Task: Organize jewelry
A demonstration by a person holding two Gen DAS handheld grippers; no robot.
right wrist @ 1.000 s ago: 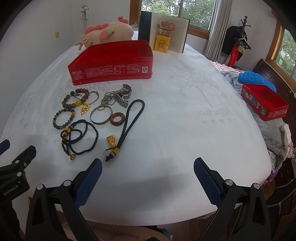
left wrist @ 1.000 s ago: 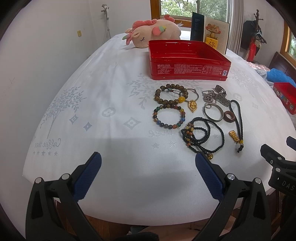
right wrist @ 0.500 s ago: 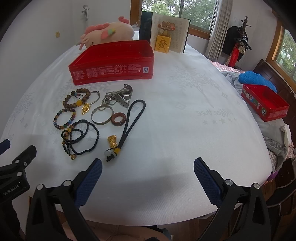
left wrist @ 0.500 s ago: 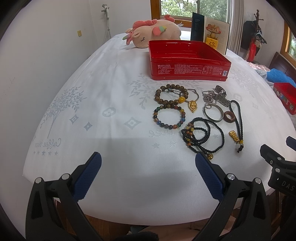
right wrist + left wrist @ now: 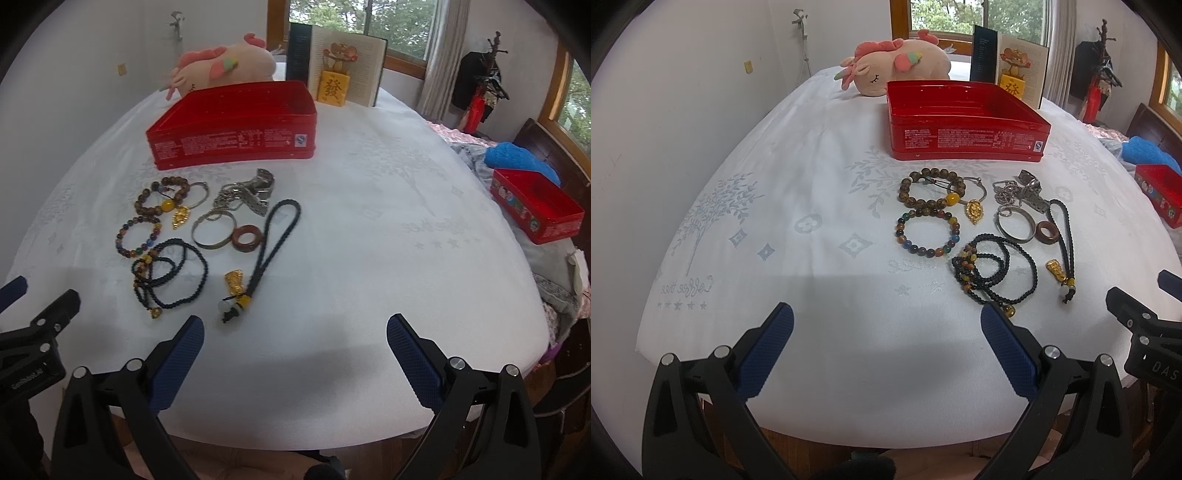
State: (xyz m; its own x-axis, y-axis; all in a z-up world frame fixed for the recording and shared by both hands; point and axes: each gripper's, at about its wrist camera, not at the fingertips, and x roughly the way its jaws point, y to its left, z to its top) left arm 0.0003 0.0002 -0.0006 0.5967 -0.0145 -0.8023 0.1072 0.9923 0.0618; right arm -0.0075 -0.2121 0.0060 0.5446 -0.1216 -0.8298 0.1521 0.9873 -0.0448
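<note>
While both grippers, left gripper point(image 5: 886, 332) and right gripper point(image 5: 295, 334), gape empty, beaded bracelets point(image 5: 928, 232), metal bangle point(image 5: 214, 229) lie before glossy rectangular red tin point(image 5: 967, 122) on white embroidered surface point(image 5: 812, 184).

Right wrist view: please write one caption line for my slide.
Open right tool hovers before jewelry laid beside a red tin.

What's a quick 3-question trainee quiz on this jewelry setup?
1. True or false: the red tin already holds jewelry.
2. Which lies nearest the right gripper? A) brown ring B) black cord with gold charm C) silver bangle
3. Fill in: both grippers, including the left gripper, are ____ and hold nothing.

Key: 1 false, no jewelry shows inside; 2 B; 3 open.
</note>
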